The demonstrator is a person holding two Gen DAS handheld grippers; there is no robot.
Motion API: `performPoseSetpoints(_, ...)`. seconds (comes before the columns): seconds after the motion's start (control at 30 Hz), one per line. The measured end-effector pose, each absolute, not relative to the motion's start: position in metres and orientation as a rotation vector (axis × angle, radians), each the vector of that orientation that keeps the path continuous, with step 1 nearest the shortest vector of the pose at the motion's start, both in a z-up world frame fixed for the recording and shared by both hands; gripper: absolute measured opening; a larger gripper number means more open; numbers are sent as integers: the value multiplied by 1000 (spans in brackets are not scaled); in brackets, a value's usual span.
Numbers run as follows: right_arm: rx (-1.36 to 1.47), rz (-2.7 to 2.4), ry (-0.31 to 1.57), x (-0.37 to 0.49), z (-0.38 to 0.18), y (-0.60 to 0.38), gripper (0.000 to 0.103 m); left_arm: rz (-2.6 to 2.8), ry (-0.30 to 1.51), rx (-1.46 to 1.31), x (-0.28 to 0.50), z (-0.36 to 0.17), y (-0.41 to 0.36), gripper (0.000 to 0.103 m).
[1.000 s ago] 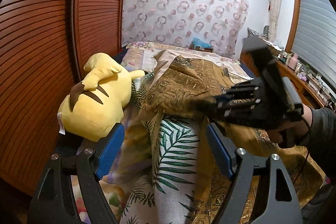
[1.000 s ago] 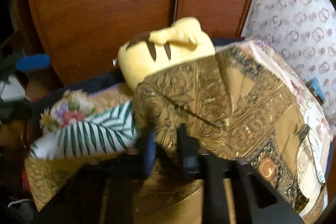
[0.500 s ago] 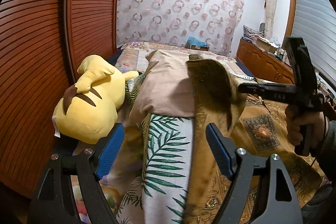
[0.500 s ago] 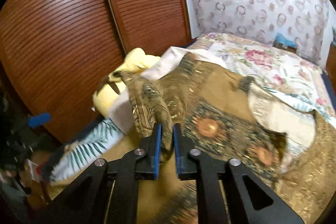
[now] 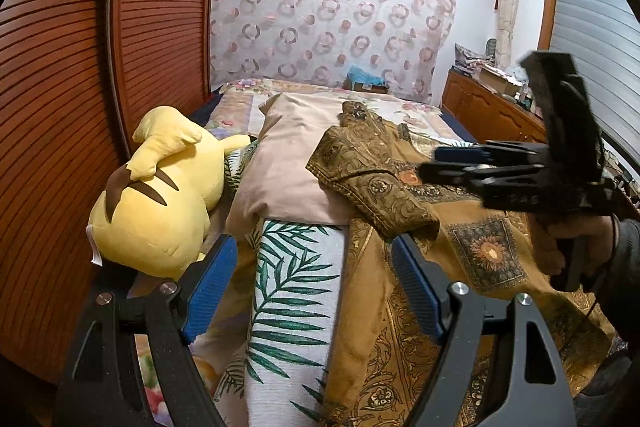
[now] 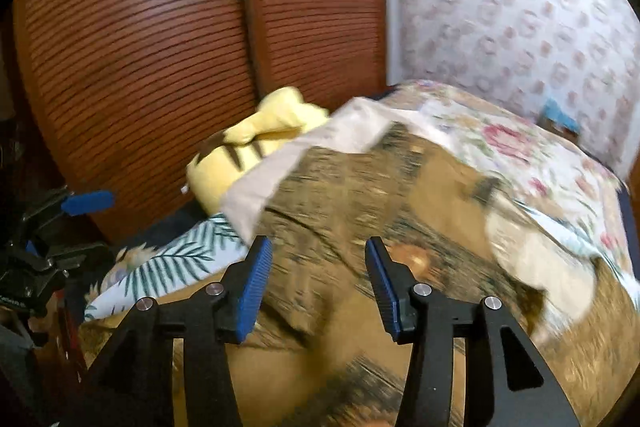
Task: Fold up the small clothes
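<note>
Garment [image 6: 360, 211], brown/gold, lies flat under right hand-held gripper [image 6: 318, 283], jaws wide; left hand-held gripper [image 5: 312, 287] wide too.

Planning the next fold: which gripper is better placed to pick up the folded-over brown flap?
Probably the left gripper: open, with the flap's corner just beyond its fingertips. The right gripper is open too, hovering over the garment's middle.

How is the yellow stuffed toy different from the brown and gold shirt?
The yellow stuffed toy is puffy and plain yellow with brown stripes; the brown and gold shirt is flat and covered in swirly patterns. The toy lies next to the wooden doors; the shirt is spread farther from them. Both lie on the bed.
</note>
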State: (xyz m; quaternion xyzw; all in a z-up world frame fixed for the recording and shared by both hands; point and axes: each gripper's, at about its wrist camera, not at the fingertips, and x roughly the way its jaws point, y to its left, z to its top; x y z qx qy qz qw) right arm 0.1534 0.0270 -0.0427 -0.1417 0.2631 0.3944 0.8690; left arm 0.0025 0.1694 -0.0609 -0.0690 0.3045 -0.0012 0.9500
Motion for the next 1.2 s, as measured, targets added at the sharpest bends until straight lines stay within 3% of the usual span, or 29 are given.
performPoseSetpoints(0.23,-423,832,638,180,-70,70,47,-13,630,-137,5,-64,165,80)
performPoseSetpoints(0.27,-454,812,663,185,-75,75,40,-15,631,-136,6,-64,164,80)
performPoseSetpoints(0.3,-479,786,693,192,-77,79,26,-18,632,-135,7,-65,163,80)
performPoseSetpoints(0.4,-446,806,690,195,-77,74,6,-22,635,-135,8,-66,162,80)
performPoseSetpoints(0.7,-136,613,643,186,-69,-25,4,-29,631,-142,19,-66,156,80)
performPoseSetpoints(0.87,-145,587,641,163,-69,-68,25,-47,634,-126,28,-64,144,80)
performPoseSetpoints(0.93,-162,584,637,156,-69,-83,48,-58,639,-115,35,-63,137,80)
performPoseSetpoints(1.0,-182,568,621,146,-61,-91,59,-73,644,-107,41,-62,130,80)
performPoseSetpoints(1.2,-206,536,594,119,-33,-108,62,-116,661,-71,66,-57,109,80)
